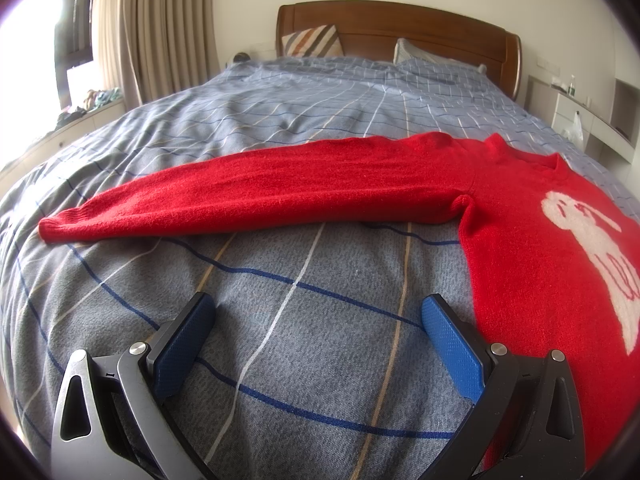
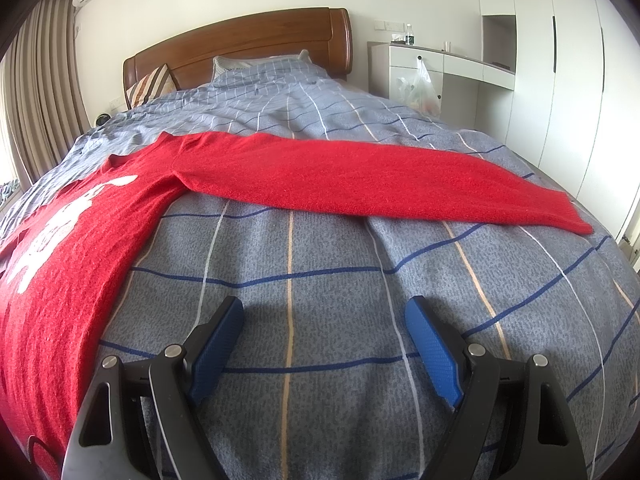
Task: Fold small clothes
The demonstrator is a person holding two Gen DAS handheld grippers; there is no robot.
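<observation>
A red sweater (image 1: 520, 216) lies flat on the bed (image 1: 280, 280), sleeves spread across mid-frame. Left tool (image 1: 318, 312) and right tool (image 2: 324, 312), lower frame, both gape empty above the plaid cover.

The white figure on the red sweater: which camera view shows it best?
The left wrist view. There the white figure on the red sweater faces the camera fairly fully, cut only at the edge. The right wrist view shows it foreshortened and stretched at the frame's left edge.
</observation>
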